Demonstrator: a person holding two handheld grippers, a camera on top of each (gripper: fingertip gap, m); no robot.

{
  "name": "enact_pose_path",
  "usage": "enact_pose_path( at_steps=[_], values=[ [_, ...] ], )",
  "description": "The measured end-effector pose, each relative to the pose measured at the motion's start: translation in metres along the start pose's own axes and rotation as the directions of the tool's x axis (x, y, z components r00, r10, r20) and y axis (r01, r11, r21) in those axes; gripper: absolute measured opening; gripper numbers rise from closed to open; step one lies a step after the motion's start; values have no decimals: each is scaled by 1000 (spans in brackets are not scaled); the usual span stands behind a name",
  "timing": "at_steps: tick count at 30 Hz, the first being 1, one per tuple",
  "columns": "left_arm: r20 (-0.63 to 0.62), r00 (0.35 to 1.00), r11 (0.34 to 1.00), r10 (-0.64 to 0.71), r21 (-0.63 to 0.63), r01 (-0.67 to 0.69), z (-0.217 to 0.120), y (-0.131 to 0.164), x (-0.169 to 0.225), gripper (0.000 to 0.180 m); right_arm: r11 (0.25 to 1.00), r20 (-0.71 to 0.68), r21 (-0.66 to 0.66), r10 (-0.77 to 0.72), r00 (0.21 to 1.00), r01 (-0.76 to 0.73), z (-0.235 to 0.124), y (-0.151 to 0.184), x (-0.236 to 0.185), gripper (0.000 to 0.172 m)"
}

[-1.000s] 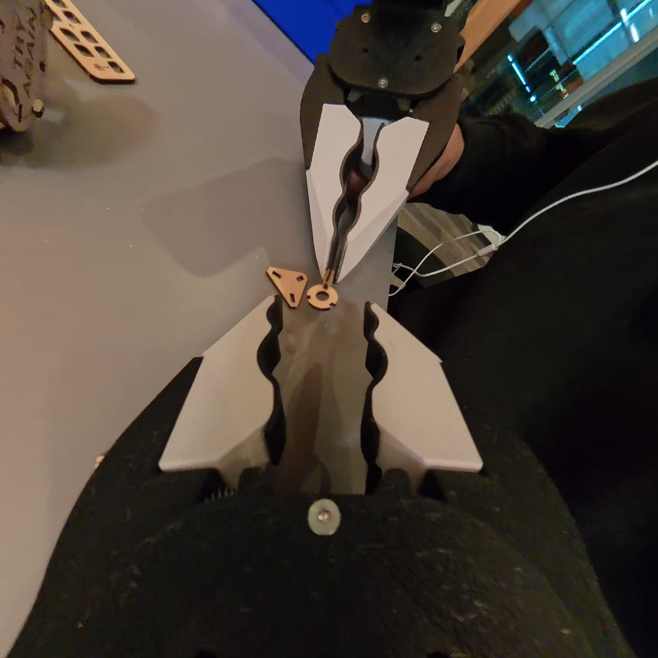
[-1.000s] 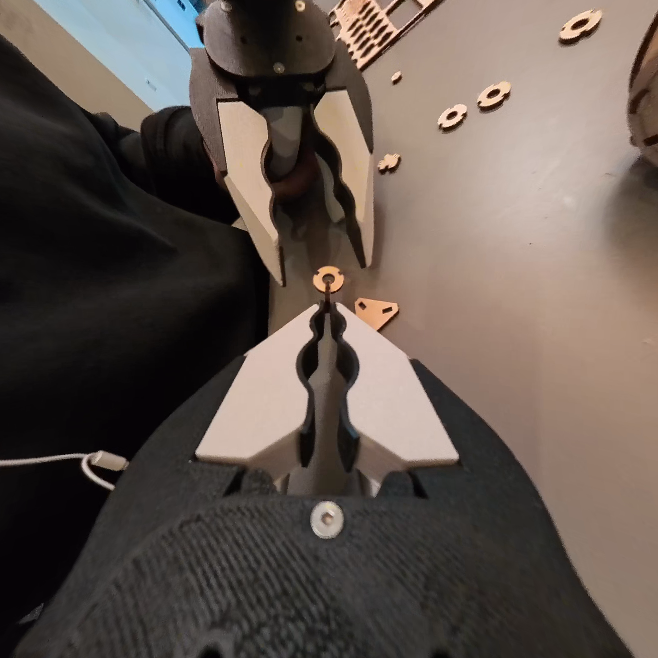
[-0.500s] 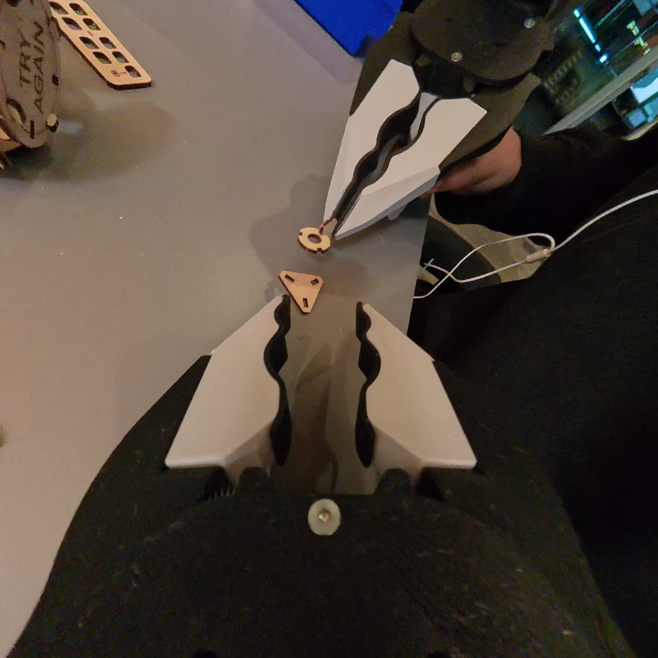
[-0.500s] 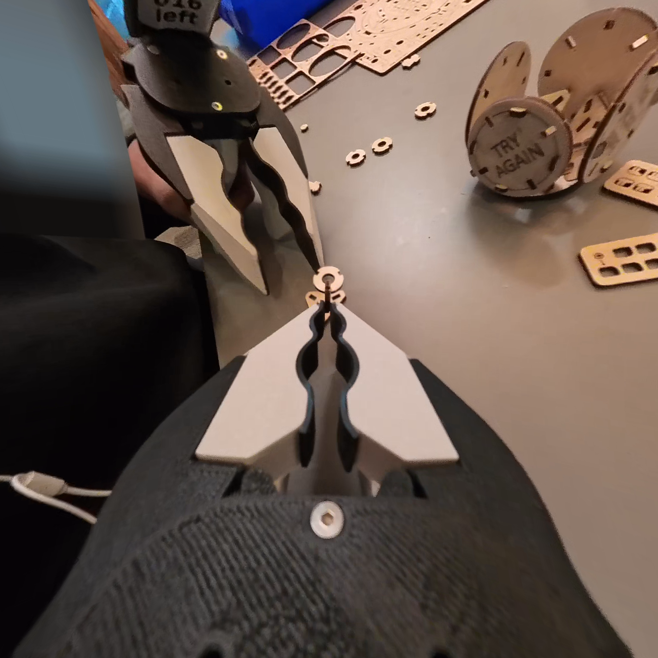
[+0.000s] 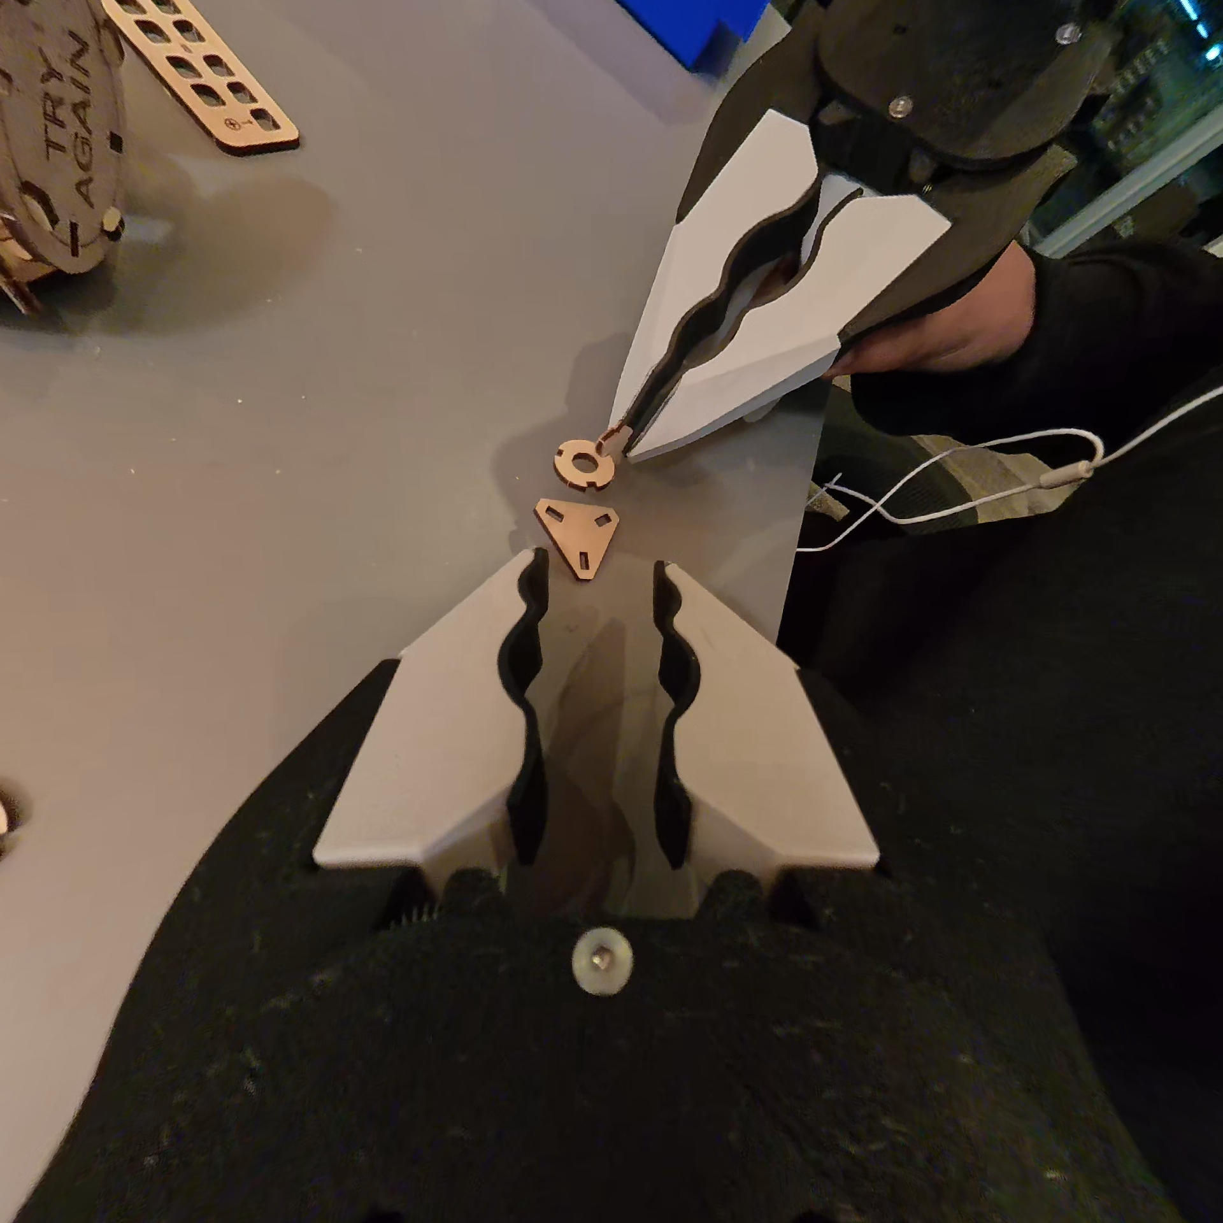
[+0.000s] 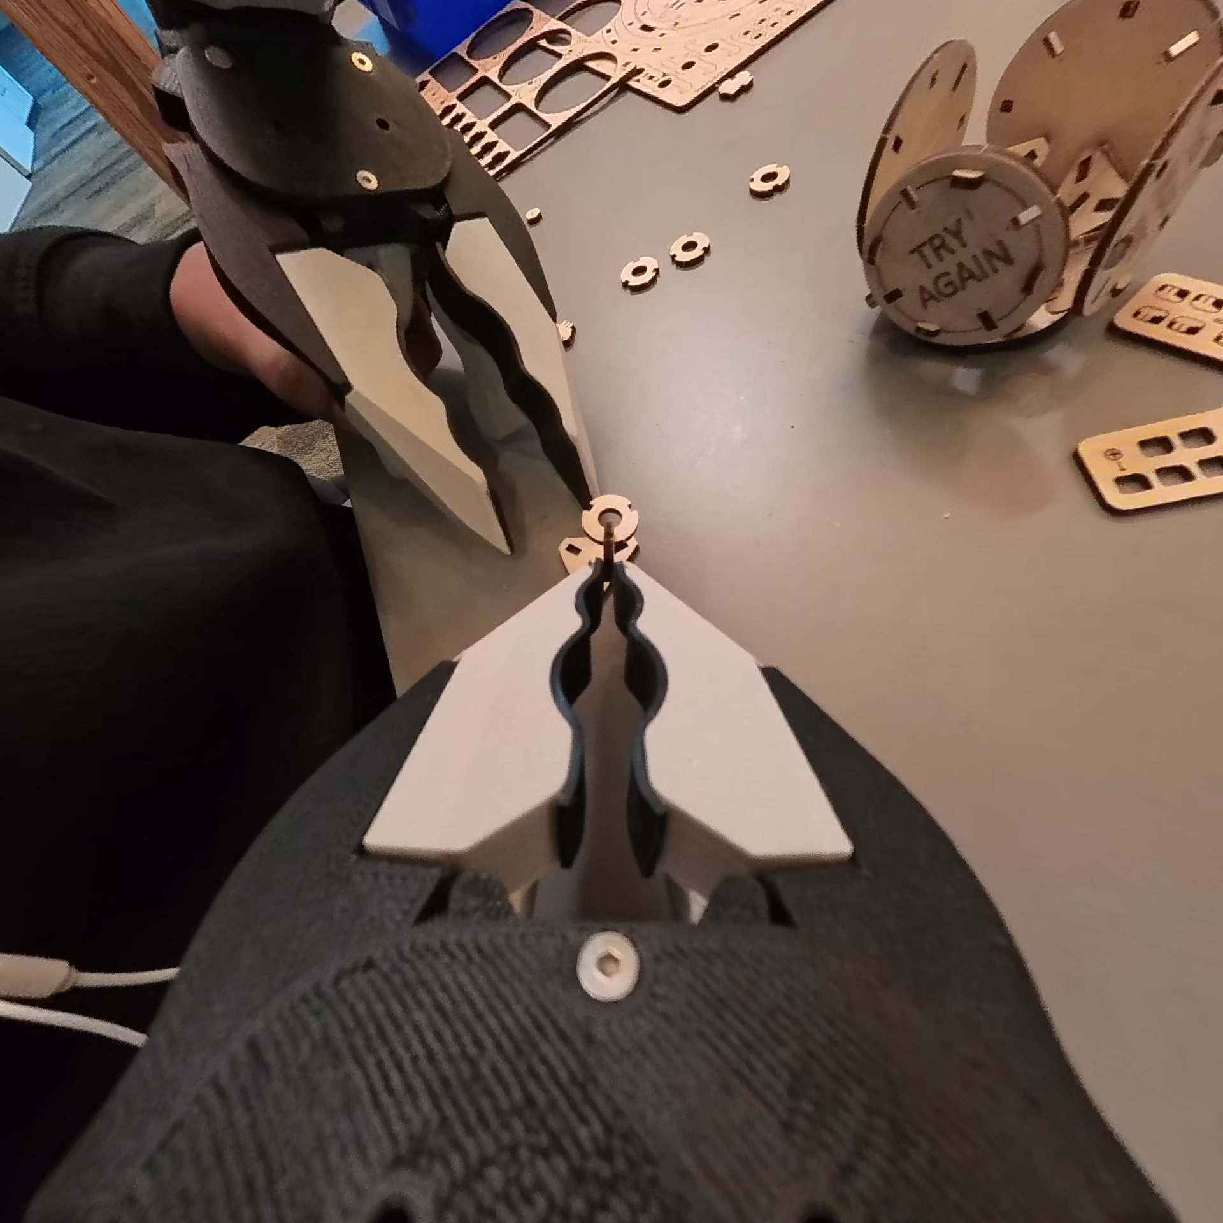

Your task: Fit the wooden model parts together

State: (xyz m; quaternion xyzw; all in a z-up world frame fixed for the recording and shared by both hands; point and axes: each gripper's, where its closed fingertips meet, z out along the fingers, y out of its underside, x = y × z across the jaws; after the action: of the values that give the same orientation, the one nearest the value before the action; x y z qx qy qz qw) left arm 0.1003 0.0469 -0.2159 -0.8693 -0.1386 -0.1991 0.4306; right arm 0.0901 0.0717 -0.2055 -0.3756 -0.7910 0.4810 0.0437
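Note:
My right gripper (image 6: 605, 577) is shut on a thin wooden tab that carries a small notched wooden ring (image 6: 609, 519), held just above the grey table (image 6: 794, 595). The left wrist view shows the same: right gripper (image 5: 625, 442), ring (image 5: 584, 465). A flat wooden triangle with three slots (image 5: 577, 533) lies on the table just below the ring. Its near corner sits just ahead of my left fingertips. My left gripper (image 5: 599, 569) is open and empty. In the right wrist view it (image 6: 543, 519) hovers beside the ring, and the triangle (image 6: 570, 552) is partly hidden.
A round wooden drum assembly (image 6: 959, 265) stands farther out; it also shows in the left wrist view (image 5: 53, 132). Perforated wooden strips (image 6: 1158, 463), cut-out sheets (image 6: 595, 66) and loose rings (image 6: 662, 261) lie on the table. The table edge, a person in black and a white cable (image 5: 959, 476) are close by. My two grippers' fingertips are within a few centimetres of each other.
My left jaws have narrowed but stay open. The triangle now sits in front of the left fingertips instead of beside the left finger. The right gripper has kept hold of the tab and ring and drawn off to the right.

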Motion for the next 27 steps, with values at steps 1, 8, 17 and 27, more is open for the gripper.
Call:
enact_pose_path(
  at_steps=[1, 8, 17, 27],
  values=[
    [3, 1000, 1000, 2, -5, -2, 1, 1, 0, 29, 1000, 0, 1, 3, 1000, -3, 0, 0, 0, 1],
    [17, 1000, 1000, 10, -5, -10, 1, 1, -1, 29, 1000, -10, 10, 19, 1000, -18, -1, -1, 3, 1],
    [91, 995, 986, -36, 167, 21, -33, -15, -17, 28, 999, -17, 41, 33, 999, -32, -4, -5, 6, 1],
    [468, 868, 974, -167, 213, 73, -101, 0, -100, 21, 998, 16, 56, 13, 1000, -14, 6, -16, 3, 0]
  ],
)
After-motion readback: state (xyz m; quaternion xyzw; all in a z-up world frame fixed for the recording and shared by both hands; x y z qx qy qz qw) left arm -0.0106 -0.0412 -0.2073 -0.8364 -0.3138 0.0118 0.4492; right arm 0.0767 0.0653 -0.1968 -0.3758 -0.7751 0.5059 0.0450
